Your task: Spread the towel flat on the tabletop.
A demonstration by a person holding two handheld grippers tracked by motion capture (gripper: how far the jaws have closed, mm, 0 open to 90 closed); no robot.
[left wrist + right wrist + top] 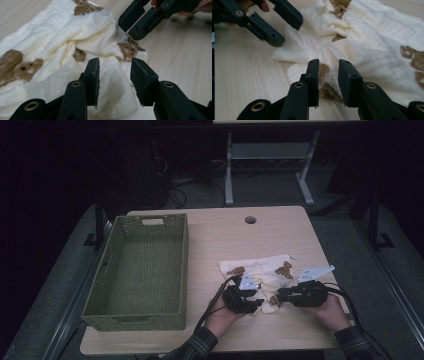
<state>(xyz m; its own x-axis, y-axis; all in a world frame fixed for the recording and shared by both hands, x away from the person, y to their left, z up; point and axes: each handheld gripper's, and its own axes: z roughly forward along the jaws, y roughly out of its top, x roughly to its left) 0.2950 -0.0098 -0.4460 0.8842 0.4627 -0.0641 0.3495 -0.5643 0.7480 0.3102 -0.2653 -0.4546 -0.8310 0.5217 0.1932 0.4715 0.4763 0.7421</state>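
Nearest the camera, two hands come in over the worktop's (165, 340) front edge, each with a gripper aimed at the crumpled near end of the cream cloth (260, 270) printed with brown bears. Off to the left sits the green woven basket (95, 295), well apart. The left gripper (113, 75) has its jaws spread, with the cloth's near corner straight ahead between them and nothing pinched. The right gripper (329, 77) faces it from the other side, jaws likewise parted over a brown patch on the hem, pressing nothing. The cloth runs away from both, toward the worktop's far right. Both hands look equally near.
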